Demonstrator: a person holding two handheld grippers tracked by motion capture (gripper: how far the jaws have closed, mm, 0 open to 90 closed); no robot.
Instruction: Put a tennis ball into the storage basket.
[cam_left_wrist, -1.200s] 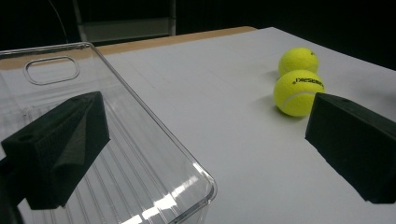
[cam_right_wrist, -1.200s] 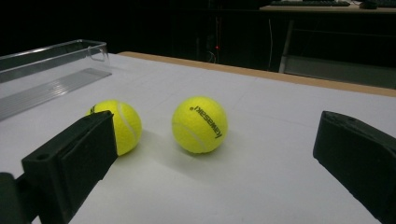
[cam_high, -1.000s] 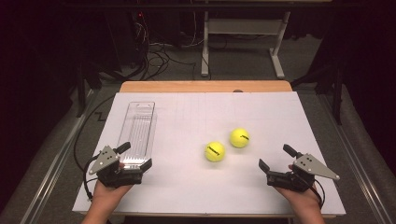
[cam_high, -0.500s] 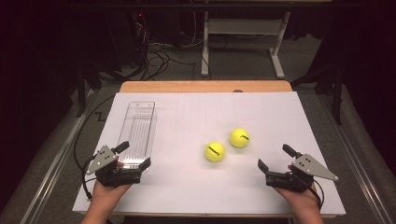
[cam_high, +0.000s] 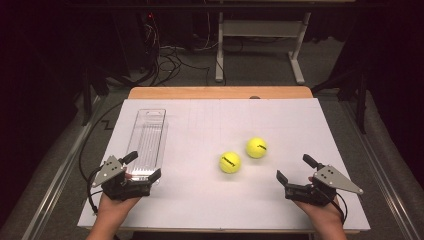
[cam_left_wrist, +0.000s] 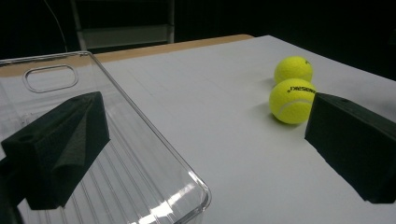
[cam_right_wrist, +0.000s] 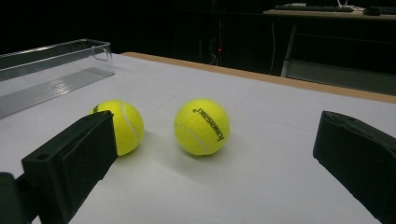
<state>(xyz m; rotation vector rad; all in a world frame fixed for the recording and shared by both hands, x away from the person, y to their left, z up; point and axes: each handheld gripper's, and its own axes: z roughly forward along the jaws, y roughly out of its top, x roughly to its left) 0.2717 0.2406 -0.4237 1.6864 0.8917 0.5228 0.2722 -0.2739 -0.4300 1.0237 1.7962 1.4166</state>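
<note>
Left gripper (cam_high: 143, 166): down at the near left of the table, jaws spread wide, holding nothing; it sits right at the near end of the clear tray, one jaw over the tray's floor, the other out over the white sheet.
Right gripper (cam_high: 295, 170): near right corner, jaws wide apart too, nothing between them; it points towards the two balls, well short of them.
Hands: the left hand (cam_high: 112, 210) and the right hand (cam_high: 325, 215) come in from the bottom edge, each wrapped around its tool.
Near tennis ball (cam_high: 230, 162): yellow, resting on the sheet about mid-table, closer to the person; dark lettering shows on it.
Far tennis ball (cam_high: 256, 147): just beside the first, a little farther back and to the right; whether the pair touch I cannot tell.
Clear tray (cam_high: 149, 142): long, see-through, ribbed floor, running front to back along the left side, handle slot at the far end; nothing lies inside it.
White sheet (cam_high: 200, 200): covers the table top; a wooden edge (cam_high: 220, 92) peeks out along the far side.
In the way: open sheet lies between the right gripper and the balls; between the left gripper and the balls, the tray's near corner and side wall stand by the jaws.
Around: cables (cam_high: 170, 57) on the floor beyond the table, and a pale table frame (cam_high: 260, 30) farther back in the dark.
</note>
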